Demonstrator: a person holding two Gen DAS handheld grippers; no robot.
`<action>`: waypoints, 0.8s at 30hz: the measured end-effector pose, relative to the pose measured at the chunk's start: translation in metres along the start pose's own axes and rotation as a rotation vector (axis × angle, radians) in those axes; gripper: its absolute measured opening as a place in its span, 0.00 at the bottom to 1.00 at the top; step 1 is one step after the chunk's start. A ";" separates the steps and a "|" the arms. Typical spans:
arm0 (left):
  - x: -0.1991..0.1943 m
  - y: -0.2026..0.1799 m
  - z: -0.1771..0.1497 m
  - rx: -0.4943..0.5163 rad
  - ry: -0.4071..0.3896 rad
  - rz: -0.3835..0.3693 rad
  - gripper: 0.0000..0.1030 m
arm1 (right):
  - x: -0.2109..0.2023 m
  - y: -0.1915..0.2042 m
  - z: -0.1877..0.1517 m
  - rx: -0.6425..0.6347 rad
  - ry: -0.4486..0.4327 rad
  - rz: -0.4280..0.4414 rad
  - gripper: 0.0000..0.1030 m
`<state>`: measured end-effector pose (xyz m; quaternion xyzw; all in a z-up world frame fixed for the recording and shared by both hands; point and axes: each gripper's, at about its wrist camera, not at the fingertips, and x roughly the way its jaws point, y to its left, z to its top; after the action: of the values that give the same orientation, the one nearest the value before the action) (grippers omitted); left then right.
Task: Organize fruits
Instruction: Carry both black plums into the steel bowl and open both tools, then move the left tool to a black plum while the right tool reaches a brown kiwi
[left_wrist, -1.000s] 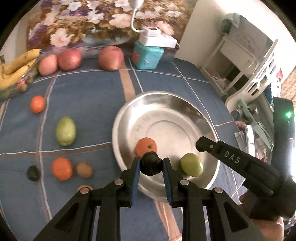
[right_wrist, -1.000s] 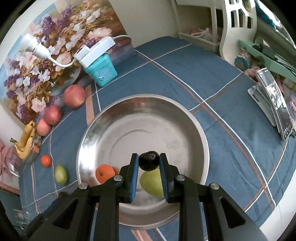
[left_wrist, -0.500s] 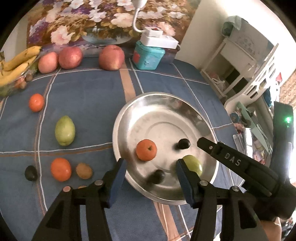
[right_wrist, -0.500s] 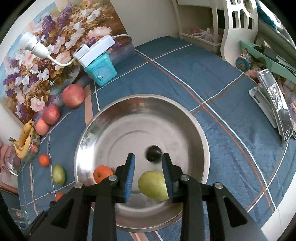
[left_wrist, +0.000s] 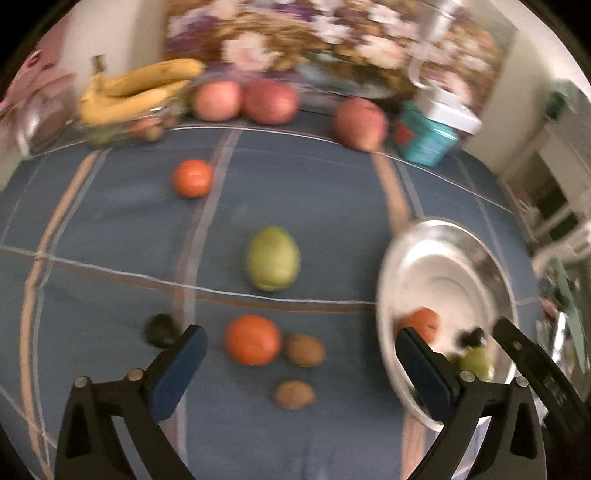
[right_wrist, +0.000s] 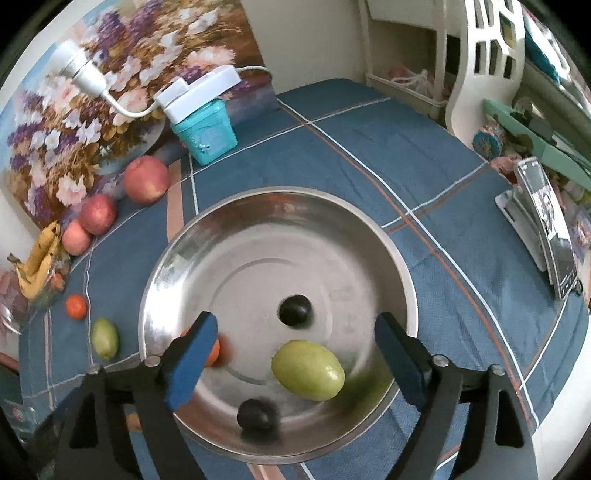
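The steel bowl (right_wrist: 207, 236) holds two dark plums (right_wrist: 294, 310) (right_wrist: 256, 412), a green fruit (right_wrist: 307, 370) and an orange (right_wrist: 214, 352) partly hidden by a finger. My right gripper (right_wrist: 291, 360) is open above the bowl. My left gripper (left_wrist: 301, 365) is open wide over the blue cloth, above an orange (left_wrist: 252, 344), two brown kiwis (left_wrist: 304, 350) (left_wrist: 294, 394) and a dark fruit (left_wrist: 160, 329). A green fruit (left_wrist: 273, 258) and a small orange (left_wrist: 192, 177) lie further off. The bowl (left_wrist: 391, 258) sits to the right in the blurred left wrist view.
Three red apples (left_wrist: 270, 100) and bananas (left_wrist: 136, 90) line the back by a floral picture. A teal box (right_wrist: 205, 133) with a white power strip stands behind the bowl. A phone on a stand (right_wrist: 546, 229) is at the right edge.
Both grippers let go of their dark plums, which now lie in the bowl. Both opened wide. The left gripper swung left, away from the bowl, over the loose fruit.
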<state>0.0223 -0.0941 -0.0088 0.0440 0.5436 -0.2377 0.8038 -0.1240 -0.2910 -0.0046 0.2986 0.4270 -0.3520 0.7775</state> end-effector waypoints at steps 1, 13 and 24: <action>-0.002 0.007 0.002 -0.012 -0.005 0.020 1.00 | 0.000 0.002 -0.001 -0.009 -0.002 -0.001 0.94; -0.023 0.089 0.016 -0.114 -0.010 0.209 1.00 | -0.011 0.064 -0.020 -0.177 -0.030 0.107 0.95; -0.047 0.147 0.026 -0.184 -0.039 0.249 1.00 | -0.011 0.150 -0.062 -0.380 0.081 0.224 0.95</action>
<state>0.0933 0.0425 0.0158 0.0327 0.5376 -0.0864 0.8381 -0.0363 -0.1540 0.0015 0.2061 0.4809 -0.1644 0.8362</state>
